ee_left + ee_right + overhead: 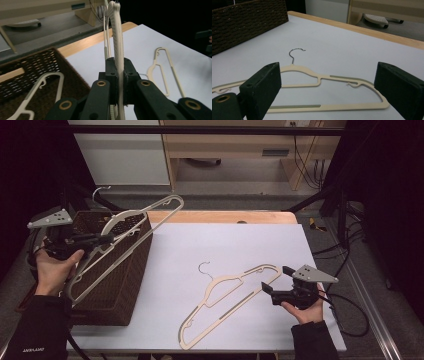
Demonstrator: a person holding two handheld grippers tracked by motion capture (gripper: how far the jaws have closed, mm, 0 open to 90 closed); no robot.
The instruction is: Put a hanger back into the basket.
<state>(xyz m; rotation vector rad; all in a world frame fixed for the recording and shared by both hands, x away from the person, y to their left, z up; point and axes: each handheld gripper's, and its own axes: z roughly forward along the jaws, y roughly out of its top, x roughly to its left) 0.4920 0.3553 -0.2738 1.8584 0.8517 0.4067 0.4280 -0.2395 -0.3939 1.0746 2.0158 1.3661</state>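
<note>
The table [280, 215] had a white top with a light wood edge along its far side. Beyond it, at the top of the frame, stood a white cabinet [120, 155] at upper left and a pale wood desk [240, 145] at upper centre, on grey floor [230, 185]. Black cables [307, 167] hung by the desk's right leg. Both outer edges of the frame lay dark.
</note>
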